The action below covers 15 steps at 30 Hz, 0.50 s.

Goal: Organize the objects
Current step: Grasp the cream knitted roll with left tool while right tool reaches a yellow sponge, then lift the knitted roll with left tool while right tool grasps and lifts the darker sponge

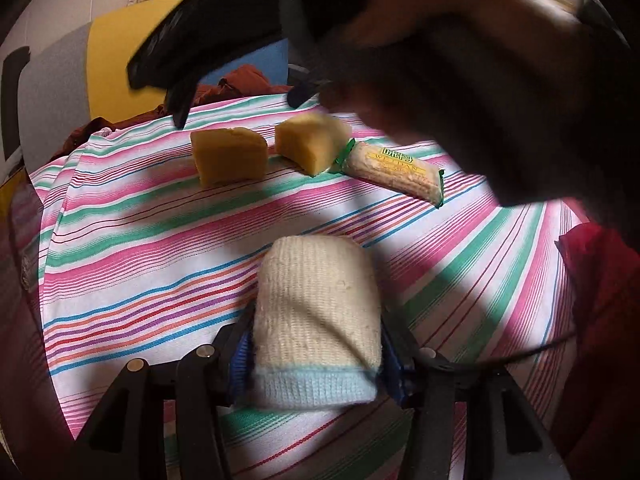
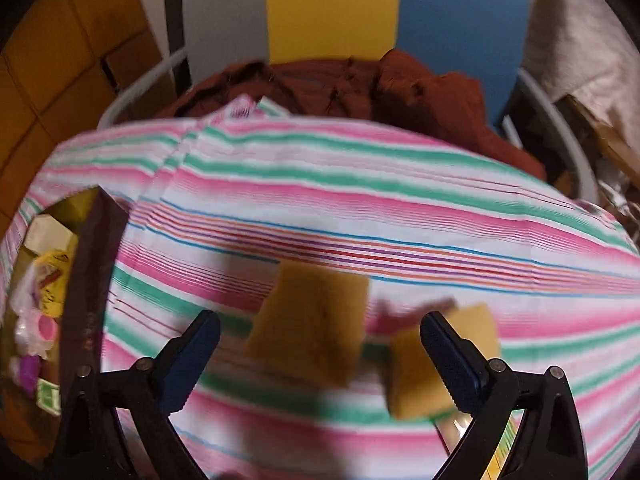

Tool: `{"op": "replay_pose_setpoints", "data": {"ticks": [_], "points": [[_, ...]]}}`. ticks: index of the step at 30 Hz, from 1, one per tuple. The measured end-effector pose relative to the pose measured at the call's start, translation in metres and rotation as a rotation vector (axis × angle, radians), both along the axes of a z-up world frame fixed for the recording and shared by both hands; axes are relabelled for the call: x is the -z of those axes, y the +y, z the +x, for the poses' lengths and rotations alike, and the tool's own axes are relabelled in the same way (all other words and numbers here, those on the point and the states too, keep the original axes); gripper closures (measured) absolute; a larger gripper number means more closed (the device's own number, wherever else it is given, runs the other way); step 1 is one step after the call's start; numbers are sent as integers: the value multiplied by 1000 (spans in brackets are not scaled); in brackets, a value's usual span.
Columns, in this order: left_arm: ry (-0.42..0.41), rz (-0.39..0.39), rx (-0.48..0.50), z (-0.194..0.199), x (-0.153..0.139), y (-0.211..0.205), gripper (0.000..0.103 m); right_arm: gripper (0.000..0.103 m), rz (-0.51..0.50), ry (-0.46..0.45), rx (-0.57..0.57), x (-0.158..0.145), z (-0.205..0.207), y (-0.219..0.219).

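In the left wrist view my left gripper is shut on a rolled cream sock with a pale blue cuff, low over the striped cloth. Beyond it lie two yellow sponge blocks, one on the left and one on the right, and a wafer packet touching the right block. My right gripper, held by a hand, hovers above the blocks. In the right wrist view the right gripper is open over the left sponge block. The other block sits by its right finger.
A rust-brown cloth is heaped behind the striped cloth, inside a white rim. At the left stands an open box with small packets and toys. A red fabric lies at the right edge.
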<state>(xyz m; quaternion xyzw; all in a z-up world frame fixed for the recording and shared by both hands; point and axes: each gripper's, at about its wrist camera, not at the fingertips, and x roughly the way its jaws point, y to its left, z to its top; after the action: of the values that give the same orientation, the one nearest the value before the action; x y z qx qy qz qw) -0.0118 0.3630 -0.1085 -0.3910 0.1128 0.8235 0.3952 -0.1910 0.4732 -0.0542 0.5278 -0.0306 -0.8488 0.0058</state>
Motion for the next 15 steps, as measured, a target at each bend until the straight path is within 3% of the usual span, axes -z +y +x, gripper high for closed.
{"op": "replay_pose_setpoints", "data": {"ticks": [1, 3, 7, 15], "points": [[1, 0, 0, 0, 0, 0, 49, 8, 11, -22, -5, 7, -5, 0], [5, -4, 1, 1, 0, 1, 48, 42, 28, -61, -24, 16, -9, -2], [11, -8, 3, 2, 0, 2, 48, 46, -14, -1, -15, -4, 11, 0], [0, -1, 2, 1, -2, 1, 48, 46, -69, 155, 85, -62, 131, 10]]}}
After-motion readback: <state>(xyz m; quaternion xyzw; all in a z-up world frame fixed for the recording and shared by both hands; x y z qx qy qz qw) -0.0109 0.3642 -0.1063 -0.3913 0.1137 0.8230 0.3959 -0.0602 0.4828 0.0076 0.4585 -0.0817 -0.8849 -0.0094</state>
